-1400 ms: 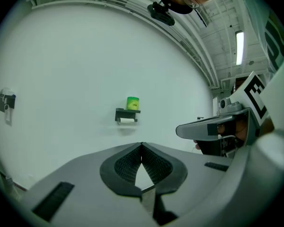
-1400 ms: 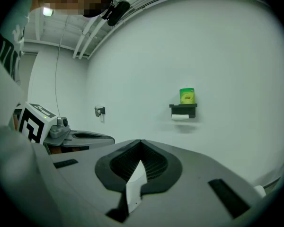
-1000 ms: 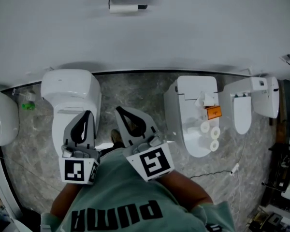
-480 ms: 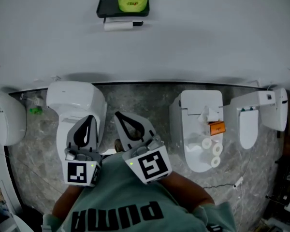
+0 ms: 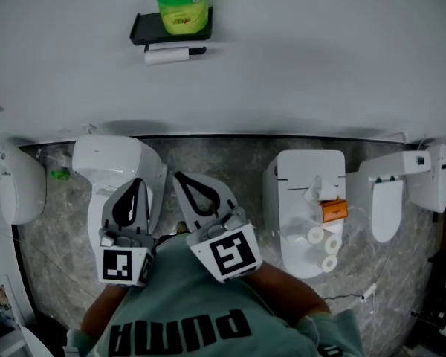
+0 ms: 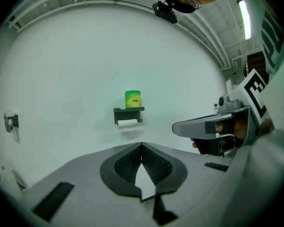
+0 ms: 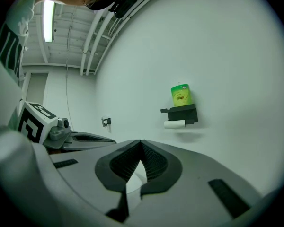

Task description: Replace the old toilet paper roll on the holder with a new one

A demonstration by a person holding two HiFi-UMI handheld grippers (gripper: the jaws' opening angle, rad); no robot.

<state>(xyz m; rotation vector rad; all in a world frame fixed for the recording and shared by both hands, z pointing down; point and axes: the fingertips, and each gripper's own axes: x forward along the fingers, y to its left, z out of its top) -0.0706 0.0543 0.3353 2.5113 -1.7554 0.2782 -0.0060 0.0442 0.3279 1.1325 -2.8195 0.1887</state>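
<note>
Green-wrapped roll (image 5: 181, 6) stands on black holder (image 5: 143, 30).

Black holder (image 5: 143, 30) at 12 o'clock: green-wrapped roll (image 5: 182, 6) on top, thin white roll (image 5: 166, 56) beneath, probably nearly spent. Left gripper (image 5: 136, 183) and right gripper (image 5: 180, 177) at 6 o'clock.

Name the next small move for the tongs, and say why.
Probably advance the right tongs toward the holder and open them for the old roll. Both it and the left tongs are shut, empty and short of the wall; the green-wrapped new roll waits on top.
</note>
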